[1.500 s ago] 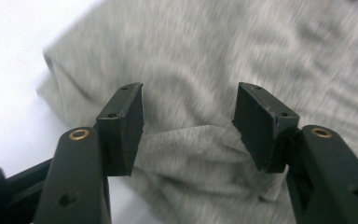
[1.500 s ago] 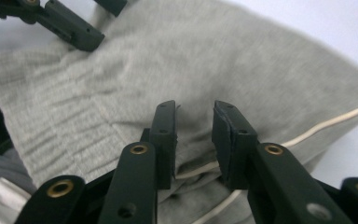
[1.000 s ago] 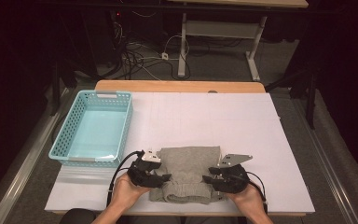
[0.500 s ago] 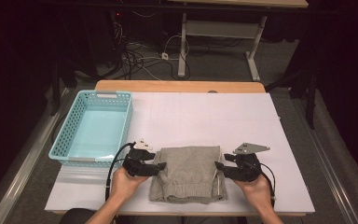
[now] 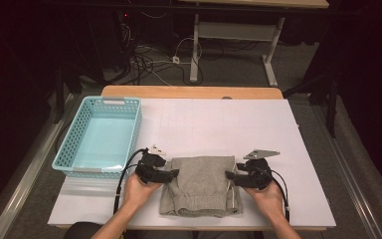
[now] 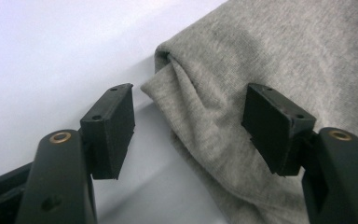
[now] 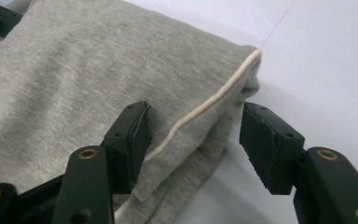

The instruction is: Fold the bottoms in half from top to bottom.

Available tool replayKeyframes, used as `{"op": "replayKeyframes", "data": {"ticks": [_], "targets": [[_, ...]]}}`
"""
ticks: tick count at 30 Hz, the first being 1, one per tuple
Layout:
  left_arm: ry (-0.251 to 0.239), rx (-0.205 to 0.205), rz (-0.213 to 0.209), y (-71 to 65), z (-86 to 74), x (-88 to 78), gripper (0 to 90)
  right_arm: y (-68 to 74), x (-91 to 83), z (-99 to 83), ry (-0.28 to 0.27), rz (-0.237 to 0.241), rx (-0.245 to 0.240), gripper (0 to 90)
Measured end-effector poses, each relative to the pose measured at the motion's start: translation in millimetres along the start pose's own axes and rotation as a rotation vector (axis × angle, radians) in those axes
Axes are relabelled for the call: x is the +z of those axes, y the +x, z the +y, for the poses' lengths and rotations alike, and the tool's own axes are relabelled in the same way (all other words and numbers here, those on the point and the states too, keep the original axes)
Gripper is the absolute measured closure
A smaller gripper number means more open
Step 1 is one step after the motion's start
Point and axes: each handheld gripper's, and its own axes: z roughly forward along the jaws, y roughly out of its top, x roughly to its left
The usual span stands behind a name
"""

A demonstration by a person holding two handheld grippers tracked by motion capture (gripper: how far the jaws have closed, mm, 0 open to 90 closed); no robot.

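Folded grey garment lying near the front edge of the white table, a hand-held gripper at each side.

The grey garment (image 5: pixel 199 185) is lying folded into a rough square of soft knit fabric, with a ribbed hem along its near edge and a thin pale piping (image 7: pixel 205 105) running down its right side; its left edge is bunching into a small crease. The left hand-held gripper (image 5: pixel 171 174) is standing open, its jaws having just been widening, straddling that creased edge without pressing on it. The right hand-held gripper (image 5: pixel 231 176) is likewise gaping, its jaws having just been opening, with the piped edge lying between the pads but free of them. A light blue basket (image 5: pixel 64 149) is sitting on the table (image 5: pixel 258 124) to the left, apart from the garment.
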Motion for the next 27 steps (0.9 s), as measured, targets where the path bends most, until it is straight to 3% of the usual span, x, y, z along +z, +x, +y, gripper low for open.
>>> {"op": "replayKeyframes", "data": {"ticks": [11, 16, 20, 27], "targets": [[0.005, 0.010, -0.002, -4.7, 6.0, 6.4, 37.5, 2.9, 11.6, 6.2, 0.044, 0.033, 0.008, 50.8], [0.003, 0.024, -0.024, -7.6, 8.1, 9.4, 47.9, 5.5, 11.1, 9.4, 0.058, 0.034, -0.021, 62.7], [0.005, 0.006, -0.072, -8.2, 8.3, 10.4, 60.1, 5.7, 10.1, 10.6, 0.063, 0.043, -0.030, 72.3], [0.018, 0.013, -0.101, -8.3, 8.5, 9.4, 71.9, 7.0, 7.4, 10.3, 0.066, 0.038, -0.053, 76.3]]}}
